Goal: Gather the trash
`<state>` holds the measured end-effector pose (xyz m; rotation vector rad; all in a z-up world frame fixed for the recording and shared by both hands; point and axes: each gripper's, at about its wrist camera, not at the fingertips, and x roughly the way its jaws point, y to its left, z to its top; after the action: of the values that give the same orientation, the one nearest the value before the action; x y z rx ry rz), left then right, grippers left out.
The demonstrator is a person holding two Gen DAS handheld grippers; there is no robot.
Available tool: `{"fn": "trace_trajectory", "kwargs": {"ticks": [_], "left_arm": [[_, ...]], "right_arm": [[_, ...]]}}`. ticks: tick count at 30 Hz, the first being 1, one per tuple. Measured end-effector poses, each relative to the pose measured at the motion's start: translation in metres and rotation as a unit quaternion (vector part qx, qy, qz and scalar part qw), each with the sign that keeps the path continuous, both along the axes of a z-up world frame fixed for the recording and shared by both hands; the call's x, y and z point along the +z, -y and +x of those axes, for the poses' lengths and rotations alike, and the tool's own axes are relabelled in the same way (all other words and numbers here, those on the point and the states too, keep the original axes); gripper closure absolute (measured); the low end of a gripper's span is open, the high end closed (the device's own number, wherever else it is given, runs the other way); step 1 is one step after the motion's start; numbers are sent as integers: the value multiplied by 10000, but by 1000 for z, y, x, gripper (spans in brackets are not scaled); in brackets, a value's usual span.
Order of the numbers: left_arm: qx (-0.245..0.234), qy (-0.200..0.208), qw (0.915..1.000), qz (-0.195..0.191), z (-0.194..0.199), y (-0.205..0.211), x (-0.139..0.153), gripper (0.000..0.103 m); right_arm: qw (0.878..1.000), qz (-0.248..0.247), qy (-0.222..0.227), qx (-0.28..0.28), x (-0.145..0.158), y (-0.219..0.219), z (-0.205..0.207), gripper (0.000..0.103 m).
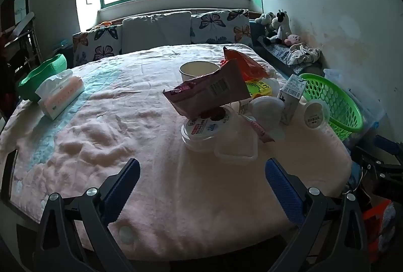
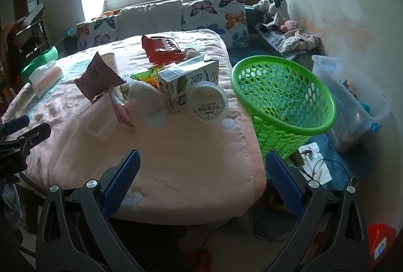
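A heap of trash lies on the pink-covered table (image 1: 156,183): a maroon snack bag (image 1: 209,93), a red bag (image 1: 244,63), a paper cup (image 1: 199,69), a milk carton (image 2: 186,80), a round lidded tub (image 2: 209,102) and a clear plastic tray (image 1: 236,148). A green mesh basket (image 2: 284,100) leans at the table's right edge. My left gripper (image 1: 201,163) hangs open just short of the clear tray, holding nothing. My right gripper (image 2: 202,155) is open over the table's near right corner, below the tub and left of the basket.
A tissue pack (image 1: 60,95) and a green bin (image 1: 40,75) sit at the table's left side. Butterfly cushions (image 1: 219,25) line the bench behind. A clear storage box (image 2: 347,105) and cables (image 2: 320,166) lie on the floor at right.
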<state>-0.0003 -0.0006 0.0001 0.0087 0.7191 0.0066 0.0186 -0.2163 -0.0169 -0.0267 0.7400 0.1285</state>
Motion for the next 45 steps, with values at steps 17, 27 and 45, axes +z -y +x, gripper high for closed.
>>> {"fn": "trace_trajectory", "kwargs": {"ticks": [17, 27, 45], "left_arm": [[5, -14, 10000, -4, -4, 2, 0, 6], [3, -10, 10000, -5, -2, 2, 2, 6], [30, 7, 10000, -20, 6, -5, 4, 6]], "right_arm": [[10000, -32, -17, -39, -4, 1, 3, 4], [10000, -43, -46, -63, -4, 1, 5, 4], [10000, -46, -52, -64, -5, 1, 6, 4]]}}
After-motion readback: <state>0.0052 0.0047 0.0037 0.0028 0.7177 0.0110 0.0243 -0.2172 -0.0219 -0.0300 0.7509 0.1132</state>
